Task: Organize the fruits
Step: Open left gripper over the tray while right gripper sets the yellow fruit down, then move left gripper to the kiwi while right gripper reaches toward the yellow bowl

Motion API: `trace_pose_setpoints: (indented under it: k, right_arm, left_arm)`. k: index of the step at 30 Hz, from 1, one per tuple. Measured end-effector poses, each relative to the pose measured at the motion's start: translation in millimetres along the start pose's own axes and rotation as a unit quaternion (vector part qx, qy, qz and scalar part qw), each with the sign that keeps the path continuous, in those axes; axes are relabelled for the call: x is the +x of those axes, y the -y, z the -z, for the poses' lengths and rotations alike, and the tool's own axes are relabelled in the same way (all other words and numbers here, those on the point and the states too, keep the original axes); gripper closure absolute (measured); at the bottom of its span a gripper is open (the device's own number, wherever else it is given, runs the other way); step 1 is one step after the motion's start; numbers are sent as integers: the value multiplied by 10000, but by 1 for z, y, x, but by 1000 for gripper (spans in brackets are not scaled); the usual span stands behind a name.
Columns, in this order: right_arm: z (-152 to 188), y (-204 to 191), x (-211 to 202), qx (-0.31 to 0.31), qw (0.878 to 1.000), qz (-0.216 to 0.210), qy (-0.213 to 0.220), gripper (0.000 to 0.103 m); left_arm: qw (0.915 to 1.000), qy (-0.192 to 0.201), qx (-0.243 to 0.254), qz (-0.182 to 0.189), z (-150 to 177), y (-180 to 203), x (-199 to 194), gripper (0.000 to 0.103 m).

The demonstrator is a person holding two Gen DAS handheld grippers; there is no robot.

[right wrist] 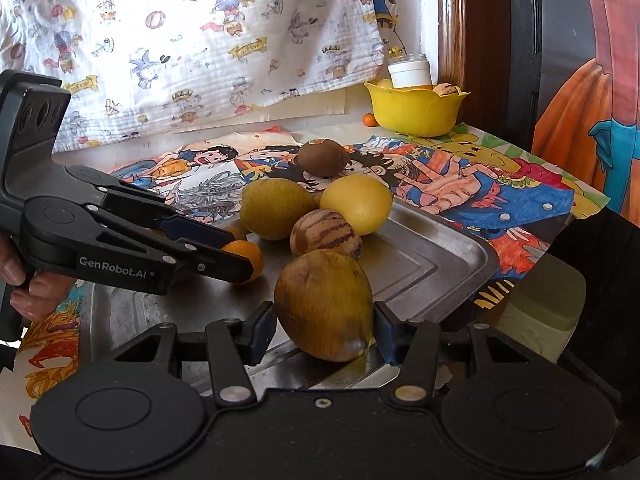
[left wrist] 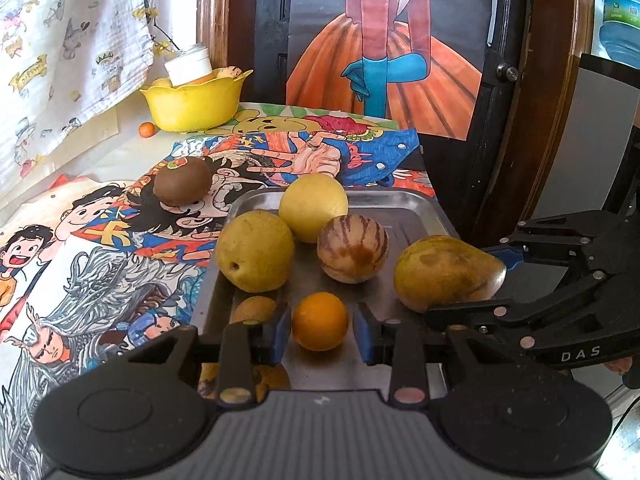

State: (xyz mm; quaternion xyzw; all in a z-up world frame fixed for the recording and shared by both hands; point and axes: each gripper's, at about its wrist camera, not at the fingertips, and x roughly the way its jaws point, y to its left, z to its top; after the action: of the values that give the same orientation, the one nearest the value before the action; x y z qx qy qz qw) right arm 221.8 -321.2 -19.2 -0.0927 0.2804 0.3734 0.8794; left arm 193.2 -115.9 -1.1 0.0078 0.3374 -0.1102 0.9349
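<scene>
Both claws open on the tray [left wrist: 416, 204]: left claw [left wrist: 322, 326] around orange [left wrist: 319, 321], right claw [right wrist: 326, 334] around mango [right wrist: 325, 305]

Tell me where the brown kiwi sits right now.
The brown kiwi lies off the metal tray, on the cartoon-print cloth beyond its far left corner, between the tray and the yellow bowl.
</scene>
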Motion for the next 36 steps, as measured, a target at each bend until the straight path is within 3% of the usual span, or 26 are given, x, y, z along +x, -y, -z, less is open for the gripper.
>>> trace_pose_setpoints:
  k: [11,28,36]
  right_arm:
    - [0,0,-3,-57,9999,92,120,47]
    - [0,-11,-13,-146,9994,-58,298,21]
    - [-3,-14,-15,-119,9992,-113,355,19]
  left_arm:
    - [9999,82,3,63,0,1,-9,55]
    - [9991,396,-124,77,-2,-7,-36,40]
    - [9980,582,-252,40,-6,-11,-45,35]
